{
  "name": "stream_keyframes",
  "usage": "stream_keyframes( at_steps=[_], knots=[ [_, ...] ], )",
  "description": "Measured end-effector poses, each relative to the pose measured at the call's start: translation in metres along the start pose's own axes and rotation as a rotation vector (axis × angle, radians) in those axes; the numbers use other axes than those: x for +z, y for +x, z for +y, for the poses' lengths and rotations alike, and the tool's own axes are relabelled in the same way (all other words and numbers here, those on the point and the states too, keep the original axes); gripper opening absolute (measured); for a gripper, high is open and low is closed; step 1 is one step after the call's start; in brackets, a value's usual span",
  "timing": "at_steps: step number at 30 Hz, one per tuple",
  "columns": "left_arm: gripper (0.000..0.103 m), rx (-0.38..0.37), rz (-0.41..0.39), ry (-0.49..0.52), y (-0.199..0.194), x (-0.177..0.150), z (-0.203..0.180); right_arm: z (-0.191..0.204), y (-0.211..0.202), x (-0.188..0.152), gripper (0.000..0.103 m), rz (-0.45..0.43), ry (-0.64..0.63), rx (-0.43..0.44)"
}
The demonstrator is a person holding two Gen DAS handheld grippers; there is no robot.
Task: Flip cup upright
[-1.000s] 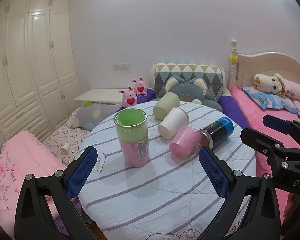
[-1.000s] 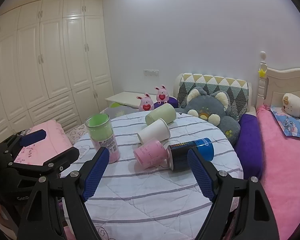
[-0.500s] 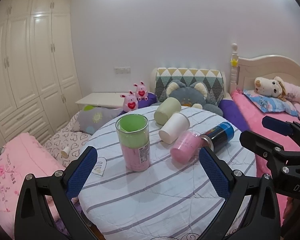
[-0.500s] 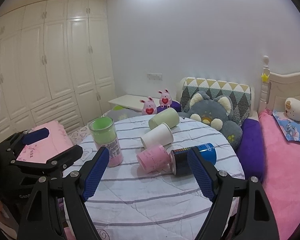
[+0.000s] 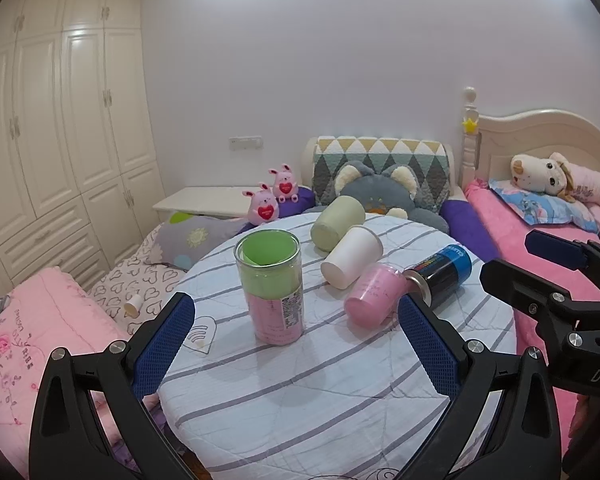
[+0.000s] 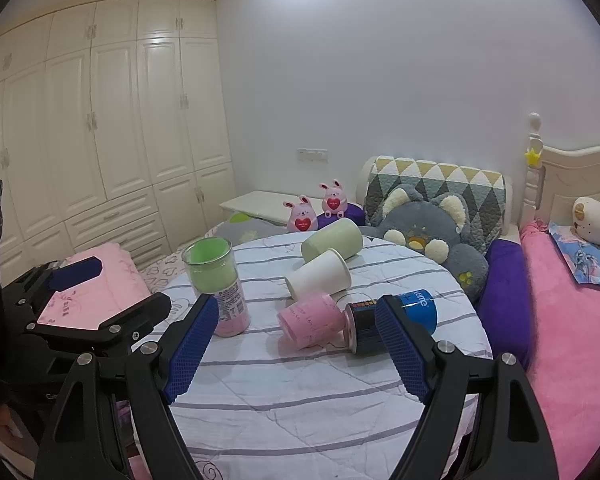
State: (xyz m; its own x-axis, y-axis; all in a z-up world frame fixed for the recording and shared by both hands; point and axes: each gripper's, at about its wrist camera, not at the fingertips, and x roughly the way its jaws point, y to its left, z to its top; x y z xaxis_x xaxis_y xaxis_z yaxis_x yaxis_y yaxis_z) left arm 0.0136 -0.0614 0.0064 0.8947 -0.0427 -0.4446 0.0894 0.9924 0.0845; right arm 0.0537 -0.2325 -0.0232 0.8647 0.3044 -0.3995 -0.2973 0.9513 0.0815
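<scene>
On the round table [image 5: 300,392] [image 6: 300,400] a clear cup with a green and pink liner [image 5: 272,288] [image 6: 218,284] stands upright at the left. Lying on their sides are a pale green cup [image 5: 336,220] [image 6: 332,240], a white paper cup [image 5: 352,256] [image 6: 320,274], a pink cup [image 5: 372,294] [image 6: 312,320] and a black and blue cup [image 5: 440,276] [image 6: 392,320]. My left gripper [image 5: 296,340] is open and empty, short of the upright cup. My right gripper [image 6: 296,344] is open and empty, short of the pink cup; it also shows in the left wrist view [image 5: 560,280].
A grey plush cushion [image 5: 380,192] and two pink bunny toys [image 5: 274,196] sit behind the table. A bed with pink covers [image 5: 540,232] is at the right. White wardrobes [image 6: 100,140] line the left wall. Pink bedding [image 5: 32,340] lies low left.
Both grippers have pulled back and tilted up a little, so the table and cups sit lower in view. Nothing on the table has moved. Both stay open.
</scene>
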Motion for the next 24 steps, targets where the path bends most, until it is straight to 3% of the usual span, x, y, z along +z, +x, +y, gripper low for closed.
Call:
stream_keyframes(
  at_steps=[24],
  knots=[
    [0.103,0.013,0.013,0.007,0.0085,-0.0028,0.0043,0.0025,0.0057,0.0004,0.082,0.020,-0.004,0.005]
  ],
)
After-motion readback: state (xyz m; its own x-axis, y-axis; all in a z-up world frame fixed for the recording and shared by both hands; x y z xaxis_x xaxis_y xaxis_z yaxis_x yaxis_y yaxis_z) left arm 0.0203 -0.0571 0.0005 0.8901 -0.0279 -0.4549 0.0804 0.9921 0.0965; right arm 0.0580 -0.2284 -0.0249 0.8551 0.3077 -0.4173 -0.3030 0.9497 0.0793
